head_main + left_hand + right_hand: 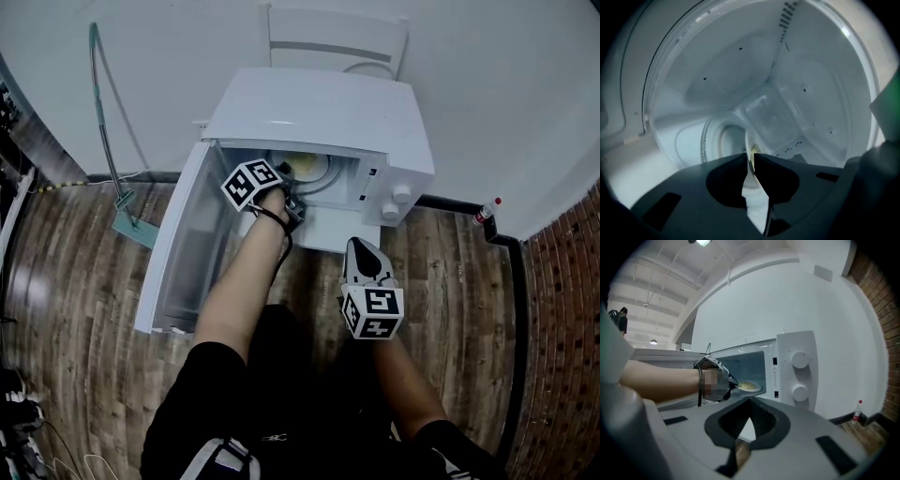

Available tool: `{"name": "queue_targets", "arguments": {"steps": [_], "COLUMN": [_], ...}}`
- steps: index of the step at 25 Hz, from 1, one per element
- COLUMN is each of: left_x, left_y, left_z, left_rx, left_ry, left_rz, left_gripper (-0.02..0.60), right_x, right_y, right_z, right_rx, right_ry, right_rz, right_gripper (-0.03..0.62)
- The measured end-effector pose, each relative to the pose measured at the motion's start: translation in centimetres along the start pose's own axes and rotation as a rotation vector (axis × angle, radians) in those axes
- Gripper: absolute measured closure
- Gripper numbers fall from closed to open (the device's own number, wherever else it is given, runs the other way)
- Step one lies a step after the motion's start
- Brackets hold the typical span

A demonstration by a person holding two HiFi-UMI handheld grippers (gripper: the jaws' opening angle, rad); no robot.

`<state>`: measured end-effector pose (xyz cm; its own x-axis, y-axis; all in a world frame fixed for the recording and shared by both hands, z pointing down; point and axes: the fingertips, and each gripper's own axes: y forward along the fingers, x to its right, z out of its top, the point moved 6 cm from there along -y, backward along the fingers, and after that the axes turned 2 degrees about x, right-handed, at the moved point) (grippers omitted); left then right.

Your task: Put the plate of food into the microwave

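Note:
A white microwave (319,108) stands with its door (187,244) swung open to the left. My left gripper (294,202) reaches into the cavity and is shut on the rim of a white plate (314,167) of yellowish food. In the left gripper view the plate's rim (751,161) shows edge-on between the nearly closed jaws, with the cavity walls all around. The right gripper view shows the plate (750,387) held low inside the cavity. My right gripper (362,251) hangs outside, below the microwave's front, shut (749,398) with nothing in it.
Two knobs (800,359) sit on the microwave's right panel. A small red-capped bottle (485,212) stands by the wall at the right, near a black cable. A white chair (333,42) is behind the microwave. A brick wall (562,309) bounds the right side; the floor is wood.

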<state>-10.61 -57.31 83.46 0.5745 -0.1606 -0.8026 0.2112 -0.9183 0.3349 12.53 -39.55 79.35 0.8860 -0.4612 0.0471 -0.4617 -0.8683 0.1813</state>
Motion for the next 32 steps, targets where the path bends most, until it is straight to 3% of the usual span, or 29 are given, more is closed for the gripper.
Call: {"name": "queue_targets", "arguments": {"steps": [5,12,16,17,18,19,25,32], "left_x": [0.3,0.6,1.3,1.7,2.2,2.8,5.5,7.8], "left_y": [0.0,-0.1,-1.5,-2.2,-2.9,-3.8,-10.0,-14.7], "left_z": [-0.5,-0.3,-0.4,-0.7,-1.0,-1.5,-5.1,-6.7], "left_rx": [-0.064,0.026,0.087,0.104,0.119,0.128,0.125,0.087], "left_ry": [0.471,0.804,0.829,0.834,0.846,0.856,0.839,0.892], "left_rz": [0.212,0.293,0.265,0.242,0.215,0.182,-0.008,-0.105], "left_gripper": [0.474,0.425,0.428,0.465,0.551,0.581,0.582,0.583], "right_x": [0.1,0.4,0.7,0.7,0.7,0.7,0.8,0.3], "right_y": [-0.4,-1.1,-1.2,-1.2,-1.1,-1.0,-0.1,1.6], "right_z": [0.0,-0.6,-0.5,-0.4,-0.2,0.0,1.5,4.3], "right_rx": [0.004,-0.003,0.006,0.013,0.021,0.029,0.085,0.122], "right_ry": [0.007,0.011,0.017,0.019,0.023,0.028,0.057,0.118], "right_rz": [-0.004,-0.01,-0.006,-0.004,-0.003,0.0,0.013,0.016], "right_gripper": [0.588,0.589,0.588,0.589,0.589,0.589,0.589,0.589]}}
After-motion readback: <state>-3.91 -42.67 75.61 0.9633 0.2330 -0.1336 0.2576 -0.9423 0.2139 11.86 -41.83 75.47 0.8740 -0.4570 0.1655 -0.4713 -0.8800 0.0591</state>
